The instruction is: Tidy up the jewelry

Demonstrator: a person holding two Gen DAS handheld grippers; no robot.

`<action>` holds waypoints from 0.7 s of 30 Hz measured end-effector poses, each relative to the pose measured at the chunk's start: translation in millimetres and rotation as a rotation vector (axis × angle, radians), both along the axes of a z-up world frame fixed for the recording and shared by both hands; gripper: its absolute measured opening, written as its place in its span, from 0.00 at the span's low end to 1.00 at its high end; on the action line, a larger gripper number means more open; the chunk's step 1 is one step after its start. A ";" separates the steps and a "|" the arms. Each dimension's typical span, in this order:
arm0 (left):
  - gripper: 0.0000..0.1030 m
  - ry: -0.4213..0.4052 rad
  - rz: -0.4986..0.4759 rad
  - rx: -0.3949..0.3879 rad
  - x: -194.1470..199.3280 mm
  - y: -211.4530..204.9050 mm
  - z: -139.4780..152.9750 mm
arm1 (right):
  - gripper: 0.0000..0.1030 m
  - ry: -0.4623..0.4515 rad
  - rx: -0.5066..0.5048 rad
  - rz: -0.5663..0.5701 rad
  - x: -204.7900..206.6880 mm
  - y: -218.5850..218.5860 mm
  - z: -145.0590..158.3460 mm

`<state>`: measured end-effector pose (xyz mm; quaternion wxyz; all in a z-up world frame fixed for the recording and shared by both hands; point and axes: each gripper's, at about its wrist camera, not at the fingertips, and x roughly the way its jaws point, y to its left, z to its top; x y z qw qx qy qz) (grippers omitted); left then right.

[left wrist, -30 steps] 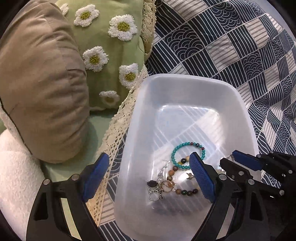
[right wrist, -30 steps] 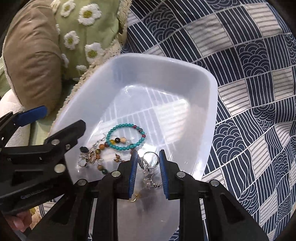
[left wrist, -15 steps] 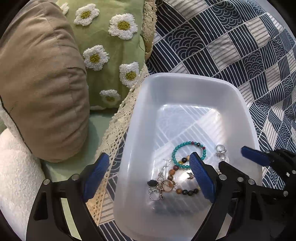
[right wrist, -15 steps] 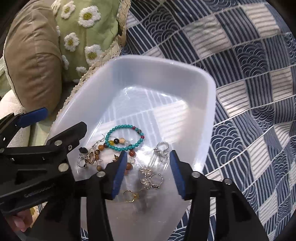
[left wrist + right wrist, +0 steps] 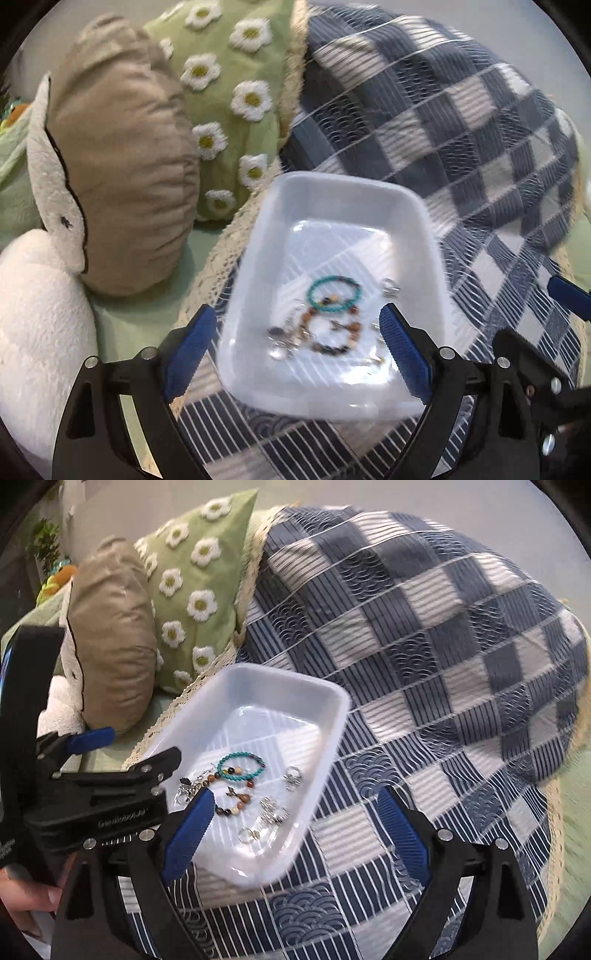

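Observation:
A translucent white plastic tray rests on a blue-and-white patterned blanket. In it lie a turquoise bead bracelet, a brown bead bracelet, silver rings and several small charms and earrings. My left gripper is open above the tray's near end, nothing between its fingers. My right gripper hangs above the tray's near right corner, its jaws opening wide and empty. The left gripper's body shows at the left of the right wrist view.
A tan cushion and a green daisy pillow lie left of the tray, with a white plush in front of them. The patterned blanket spreads to the right. A person's hand is at the lower left.
The right gripper opened and let the silver jewelry drop into the tray. Both grippers then rose and drew back, so the tray looks smaller.

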<state>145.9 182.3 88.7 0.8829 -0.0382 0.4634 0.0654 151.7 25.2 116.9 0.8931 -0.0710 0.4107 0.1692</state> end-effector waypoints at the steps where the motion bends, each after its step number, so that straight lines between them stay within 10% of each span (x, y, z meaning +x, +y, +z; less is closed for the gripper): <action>1: 0.84 -0.014 -0.013 0.003 -5.8 -6.8 3.8 | 0.86 -0.003 0.011 -0.007 -5.1 -5.7 0.5; 21: 0.85 0.107 -0.210 -0.086 -107.8 -118.2 -52.1 | 0.86 0.101 0.052 -0.097 -98.4 -130.4 -73.0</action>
